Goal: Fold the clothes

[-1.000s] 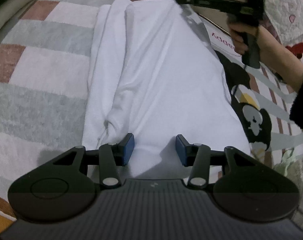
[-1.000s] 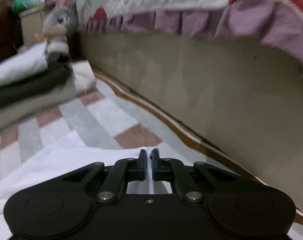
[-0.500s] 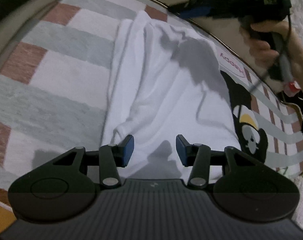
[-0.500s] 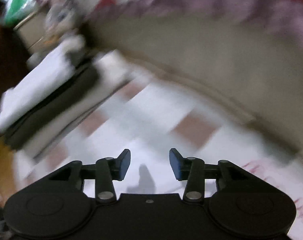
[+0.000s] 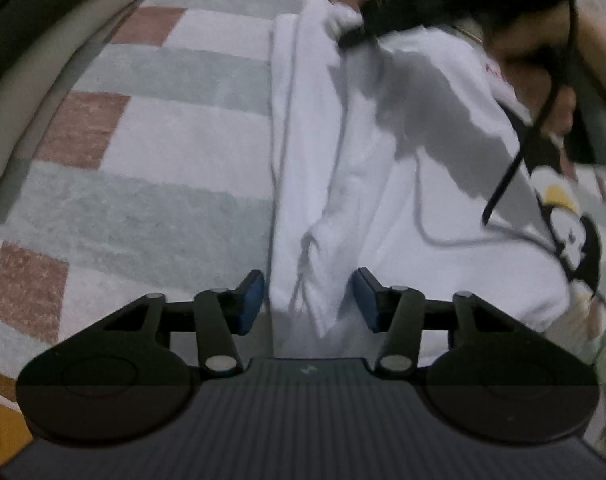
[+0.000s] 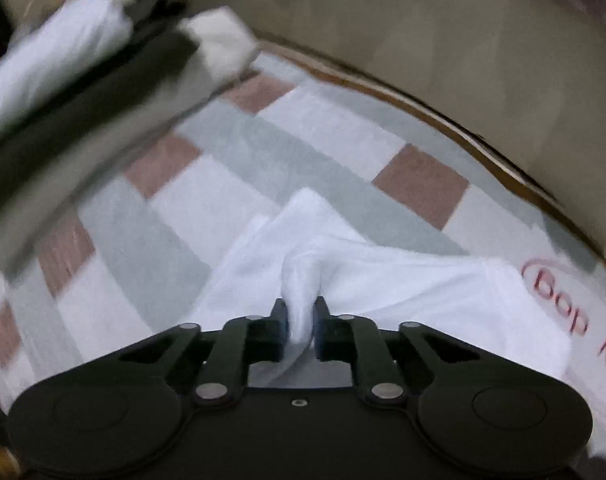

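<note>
The left gripper point(image 5: 307, 297) has narrowed a little, its jaws apart astride a fold at the near edge of the white shirt point(image 5: 383, 200), pads not pressing; the shirt lies on the checked rug point(image 5: 163, 128) (penguin print at right); farther off, the right gripper point(image 6: 301, 322), gaping half a second ago, has closed, pinching a bunched fold at the far corner.

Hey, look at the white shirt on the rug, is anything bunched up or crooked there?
Yes. The white shirt is not flat: its folded-in side is rumpled near the left gripper, whose jaws have been closing but are open. The right gripper has just closed on a pinched-up ridge at the far end.
</note>
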